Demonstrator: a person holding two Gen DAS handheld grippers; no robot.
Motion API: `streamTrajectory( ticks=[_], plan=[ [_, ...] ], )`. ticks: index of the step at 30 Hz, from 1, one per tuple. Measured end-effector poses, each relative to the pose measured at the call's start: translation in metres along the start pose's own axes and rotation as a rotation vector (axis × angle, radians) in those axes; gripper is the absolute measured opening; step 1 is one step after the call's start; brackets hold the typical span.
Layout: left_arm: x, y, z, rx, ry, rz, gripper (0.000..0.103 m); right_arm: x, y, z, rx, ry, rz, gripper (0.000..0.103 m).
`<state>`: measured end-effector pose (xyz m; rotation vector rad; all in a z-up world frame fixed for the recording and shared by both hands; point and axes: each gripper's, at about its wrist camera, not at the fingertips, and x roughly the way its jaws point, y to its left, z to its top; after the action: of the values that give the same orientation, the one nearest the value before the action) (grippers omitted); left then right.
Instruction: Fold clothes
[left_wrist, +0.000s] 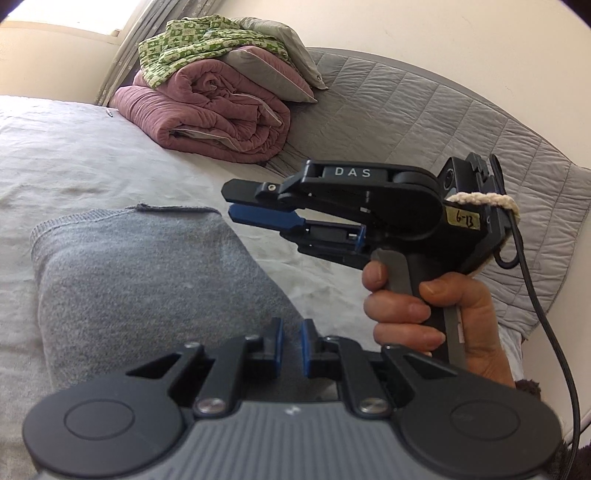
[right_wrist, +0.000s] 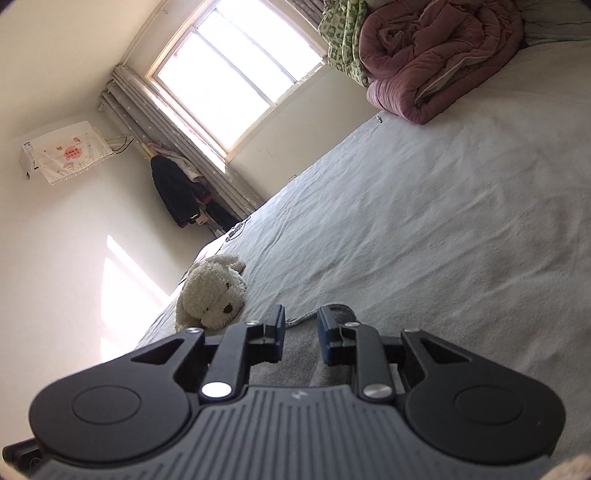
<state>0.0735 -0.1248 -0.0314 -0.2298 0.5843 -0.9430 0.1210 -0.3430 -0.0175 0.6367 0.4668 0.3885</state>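
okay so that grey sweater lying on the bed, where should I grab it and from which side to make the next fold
Probably the far hem edge of the grey sweater, at the corner near the small tab. That edge lies flat and free on the bed sheet, so fingers can slide under it. Come in low from the far side with the right gripper, which hangs just past that corner, and draw it toward you.

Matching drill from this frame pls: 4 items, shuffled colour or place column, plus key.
Items:
1. quilt
2. garment
3. plush dog
4. patterned cloth

Matches:
A. white, at the bed's edge
B. green, on top of the pile
C. grey, flat on the bed under the left tool
D. pink, rolled up by the headboard

Pairs: 1-D, 2-C, 3-A, 4-B
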Motion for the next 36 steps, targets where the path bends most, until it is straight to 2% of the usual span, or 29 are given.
streamTrajectory(
  ticks=[2, 5, 7, 8, 14, 19, 22, 23, 24, 26, 29, 33, 34, 36],
  plan=[
    [0.003, -0.002, -0.003, 0.012, 0.013, -0.005, 0.009, 0.008, 0.003, -0.003, -0.036, 0.012, -0.001, 0.025],
    [0.008, -0.004, -0.007, 0.029, 0.032, -0.012, 0.009, 0.021, -0.007, -0.009, -0.038, 0.071, -0.068, 0.023],
    [0.011, -0.005, -0.010, 0.036, 0.042, -0.017, 0.009, 0.028, -0.015, -0.012, -0.036, 0.108, -0.115, 0.007],
    [0.011, -0.004, -0.009, 0.032, 0.044, -0.021, 0.009, 0.030, -0.017, -0.013, -0.037, 0.116, -0.131, 0.004],
    [0.009, -0.001, -0.008, 0.047, 0.081, -0.060, 0.010, 0.029, -0.020, -0.016, -0.029, 0.124, -0.134, 0.003],
    [-0.007, 0.005, -0.001, 0.028, 0.115, -0.155, 0.014, 0.026, -0.020, -0.014, -0.024, 0.122, -0.132, 0.004],
    [-0.023, 0.013, 0.005, -0.005, 0.083, -0.205, 0.026, 0.025, -0.019, -0.014, -0.023, 0.120, -0.130, 0.004],
    [-0.029, 0.016, 0.008, -0.020, 0.062, -0.208, 0.033, 0.025, -0.019, -0.014, -0.022, 0.119, -0.129, 0.005],
    [-0.035, 0.021, 0.010, -0.039, 0.038, -0.201, 0.039, 0.024, -0.019, -0.014, -0.019, 0.118, -0.127, 0.005],
    [-0.046, 0.030, 0.016, -0.077, -0.009, -0.180, 0.042, 0.024, -0.019, -0.014, -0.012, 0.116, -0.122, 0.007],
    [-0.058, 0.049, 0.023, -0.143, -0.055, -0.091, 0.053, 0.023, -0.019, -0.013, -0.006, 0.113, -0.116, 0.010],
    [-0.059, 0.080, 0.032, -0.244, -0.034, 0.072, 0.062, 0.021, -0.019, -0.011, 0.012, 0.106, -0.091, 0.018],
    [-0.057, 0.089, 0.033, -0.278, -0.027, 0.092, 0.063, 0.020, -0.019, -0.011, 0.017, 0.105, -0.086, 0.019],
    [-0.049, 0.106, 0.033, -0.360, -0.021, 0.085, 0.067, 0.020, -0.019, -0.010, 0.024, 0.102, -0.079, 0.019]
  ],
)
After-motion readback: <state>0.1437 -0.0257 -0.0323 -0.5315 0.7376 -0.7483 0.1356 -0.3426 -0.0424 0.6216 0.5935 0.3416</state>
